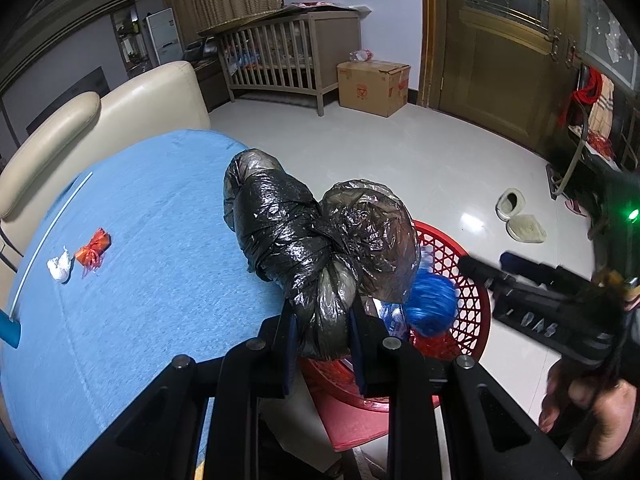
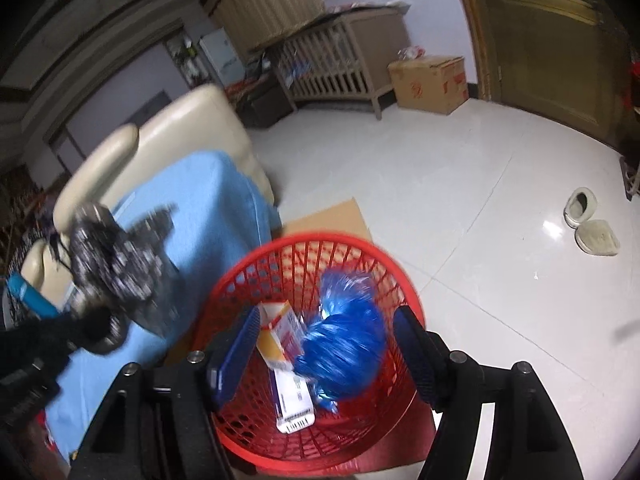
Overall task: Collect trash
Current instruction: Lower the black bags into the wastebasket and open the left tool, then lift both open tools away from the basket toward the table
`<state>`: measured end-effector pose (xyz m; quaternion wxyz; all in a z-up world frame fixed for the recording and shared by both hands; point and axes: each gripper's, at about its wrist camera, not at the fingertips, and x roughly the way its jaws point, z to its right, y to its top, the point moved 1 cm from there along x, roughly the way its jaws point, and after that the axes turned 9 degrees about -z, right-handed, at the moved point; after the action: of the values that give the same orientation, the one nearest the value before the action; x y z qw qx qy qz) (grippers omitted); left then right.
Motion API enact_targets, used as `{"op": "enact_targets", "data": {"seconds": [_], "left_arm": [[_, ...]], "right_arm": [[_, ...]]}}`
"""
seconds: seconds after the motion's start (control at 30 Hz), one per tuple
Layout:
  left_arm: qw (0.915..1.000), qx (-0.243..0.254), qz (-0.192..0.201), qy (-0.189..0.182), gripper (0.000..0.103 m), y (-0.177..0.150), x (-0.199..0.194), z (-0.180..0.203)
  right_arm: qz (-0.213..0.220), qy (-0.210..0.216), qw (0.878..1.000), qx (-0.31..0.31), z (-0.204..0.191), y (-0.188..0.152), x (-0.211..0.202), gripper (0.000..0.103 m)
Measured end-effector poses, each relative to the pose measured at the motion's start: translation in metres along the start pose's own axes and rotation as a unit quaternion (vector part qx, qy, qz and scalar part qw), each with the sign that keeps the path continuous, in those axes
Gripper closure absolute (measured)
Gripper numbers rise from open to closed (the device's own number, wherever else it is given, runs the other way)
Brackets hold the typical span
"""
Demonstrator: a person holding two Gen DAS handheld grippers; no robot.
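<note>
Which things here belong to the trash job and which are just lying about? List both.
Job: black plastic bag clamped in the left gripper; blue bag between the open right gripper's fingers; red basket; red wrapper; white wad.

Lying about: slippers; cardboard box; crib.

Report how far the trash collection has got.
Done: a blue bag and a flat carton lie in the red basket; the right gripper stands open above them. In hand: the left gripper is clamped on the black bag. Left: a white wad and a red wrapper on the blue cloth.
</note>
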<state>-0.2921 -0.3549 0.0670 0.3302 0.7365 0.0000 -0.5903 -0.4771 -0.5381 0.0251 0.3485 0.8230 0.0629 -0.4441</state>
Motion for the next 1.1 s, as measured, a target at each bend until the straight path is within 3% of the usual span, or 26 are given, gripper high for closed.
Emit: {"op": "enact_targets", "data": {"seconds": [0.3,0.47,0.53,0.6,0.67,1.1], "left_arm": [[0.9995,0.024,-0.019,-0.01,0.079,0.003,0.012,0.006],[0.9973,0.042,-0.041,-0.043,0.077,0.002,0.022,0.015],[0.9957,0.049,-0.051,-0.06,0.071,0.001,0.028,0.019],[0.9946,0.053,-0.06,-0.066,0.043,0.0,0.033,0.02],[0.995,0.055,-0.053,-0.064,0.035,-0.002,0.032,0.02],[0.9972,0.025,-0.054,-0.044,0.035,-0.007,0.032,-0.004]], "right_arm": [[0.055,0.014,0.998,0.034,0.011,0.014,-0.032,0.03],[0.069,0.022,0.996,0.044,0.012,0.017,-0.041,0.03],[0.072,0.027,0.996,0.047,0.014,0.019,-0.043,0.03],[0.075,0.031,0.995,0.048,0.014,0.022,-0.046,0.03],[0.08,0.033,0.995,0.049,0.015,0.024,-0.049,0.03],[0.07,0.049,0.996,0.03,-0.005,0.021,-0.04,0.03]]}}
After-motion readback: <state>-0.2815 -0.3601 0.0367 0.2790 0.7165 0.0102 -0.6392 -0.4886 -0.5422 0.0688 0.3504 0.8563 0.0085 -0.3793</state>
